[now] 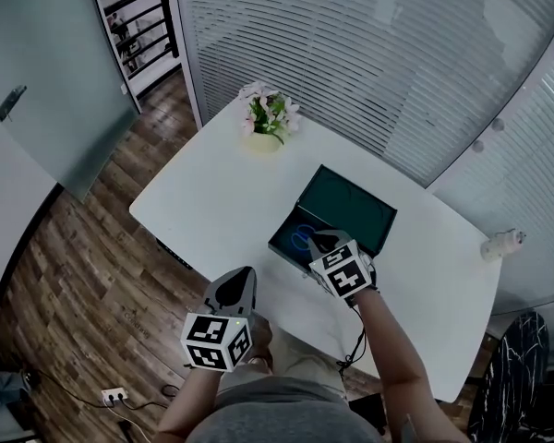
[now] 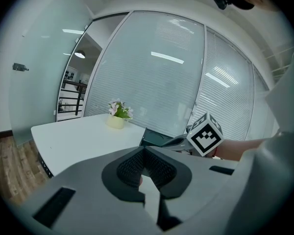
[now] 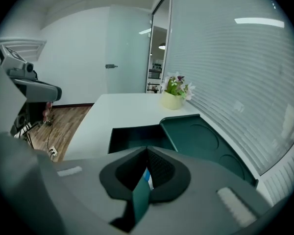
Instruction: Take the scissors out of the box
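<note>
White tabletop [image 1: 222, 201] fills the head view; the open box [image 1: 351, 206] sits on it with the blue scissors [image 1: 300, 238] inside; the right hand-held gripper [image 1: 325, 244] dips in to grab them. Left gripper view: the left hand-held gripper [image 2: 146, 153] is closed on nothing, off to the side so it is not in the way. Right gripper view: the jaws are squeezed narrow and seem to pinch a blue bit of the scissors.

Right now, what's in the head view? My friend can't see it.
A right claw dips into an open dark box on a white table, at blue scissors. The left claw hangs at the table's near edge; flowers stand far back.
</note>
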The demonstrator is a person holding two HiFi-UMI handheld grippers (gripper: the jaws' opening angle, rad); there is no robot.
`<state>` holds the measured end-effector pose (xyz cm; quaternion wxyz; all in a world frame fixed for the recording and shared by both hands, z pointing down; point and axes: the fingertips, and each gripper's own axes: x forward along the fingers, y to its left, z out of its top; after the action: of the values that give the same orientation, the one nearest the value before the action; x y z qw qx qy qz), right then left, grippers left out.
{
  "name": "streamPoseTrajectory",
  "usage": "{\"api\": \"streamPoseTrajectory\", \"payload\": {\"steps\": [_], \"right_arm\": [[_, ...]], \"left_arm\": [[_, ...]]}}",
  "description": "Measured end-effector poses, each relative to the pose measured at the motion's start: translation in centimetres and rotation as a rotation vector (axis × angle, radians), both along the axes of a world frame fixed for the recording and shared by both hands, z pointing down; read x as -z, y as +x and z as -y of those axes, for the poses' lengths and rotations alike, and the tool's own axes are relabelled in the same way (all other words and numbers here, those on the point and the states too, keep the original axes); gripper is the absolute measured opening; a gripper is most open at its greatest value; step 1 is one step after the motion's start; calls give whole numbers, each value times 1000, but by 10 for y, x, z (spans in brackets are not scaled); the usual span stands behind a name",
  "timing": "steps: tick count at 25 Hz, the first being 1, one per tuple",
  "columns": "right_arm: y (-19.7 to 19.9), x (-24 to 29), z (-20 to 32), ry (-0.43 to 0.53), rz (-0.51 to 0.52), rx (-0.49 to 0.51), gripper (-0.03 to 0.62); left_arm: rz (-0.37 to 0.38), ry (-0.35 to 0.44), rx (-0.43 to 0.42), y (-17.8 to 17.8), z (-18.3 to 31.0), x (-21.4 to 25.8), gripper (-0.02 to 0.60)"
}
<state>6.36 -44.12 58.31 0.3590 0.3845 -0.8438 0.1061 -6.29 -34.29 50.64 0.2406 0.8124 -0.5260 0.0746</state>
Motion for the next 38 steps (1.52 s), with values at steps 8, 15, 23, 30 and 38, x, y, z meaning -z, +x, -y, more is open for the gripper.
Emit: {"api": "streamPoseTrajectory", "payload": {"steps": [8, 15, 23, 30, 38], "right_arm": [[-3, -48, 11, -165, -84, 95, 140], [-19, -69, 15, -220, -143, 164, 137], [-20, -70, 14, -243, -153, 165, 116], [-28, -68, 11, -190, -160, 195, 92], [-31, -30, -1, -75, -100, 136, 91]], "left_arm": [[9, -26, 8, -2, -2, -11, 6], [13, -20, 26, -10, 2, -10, 6], [15, -8, 46, -19, 2, -6, 6], [18, 0, 47, -22, -4, -1, 6], [15, 13, 49, -30, -26, 11, 5]]}}
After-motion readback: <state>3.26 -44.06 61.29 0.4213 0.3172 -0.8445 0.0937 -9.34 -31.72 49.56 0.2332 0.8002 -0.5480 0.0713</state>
